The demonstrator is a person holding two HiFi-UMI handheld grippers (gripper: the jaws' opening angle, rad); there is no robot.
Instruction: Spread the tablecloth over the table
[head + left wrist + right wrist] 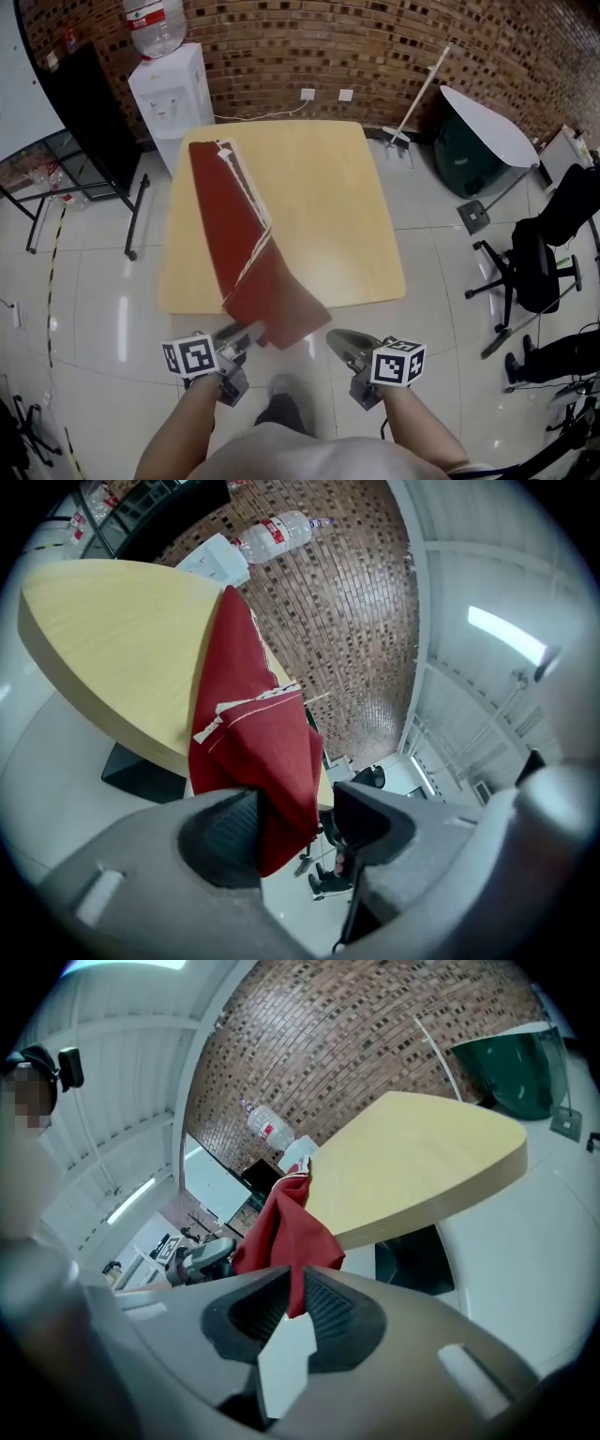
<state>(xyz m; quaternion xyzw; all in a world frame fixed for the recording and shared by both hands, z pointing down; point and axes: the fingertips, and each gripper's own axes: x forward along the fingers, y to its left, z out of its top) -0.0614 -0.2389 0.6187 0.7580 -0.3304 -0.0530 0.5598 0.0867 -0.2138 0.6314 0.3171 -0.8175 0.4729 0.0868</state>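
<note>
A red tablecloth [230, 216] lies folded in a long strip down the left side of the light wooden table [328, 206], and its near end hangs off the front edge. My left gripper [246, 336] is at that hanging end. In the left gripper view the gripper [295, 808] stands open wide, with the cloth [262, 752] drooping between the jaws and resting against one pad only. My right gripper [334, 337] is below the cloth's right corner. In the right gripper view the jaws [298, 1302] are nearly closed, with a thin strip of cloth [286, 1232] running into the slit between them.
A white water dispenser [169, 89] stands behind the table's far left corner. A black frame [94, 159] is on the left. A dark green round table [478, 131] and a black office chair [534, 262] are on the right. A pole [422, 94] leans on the brick wall.
</note>
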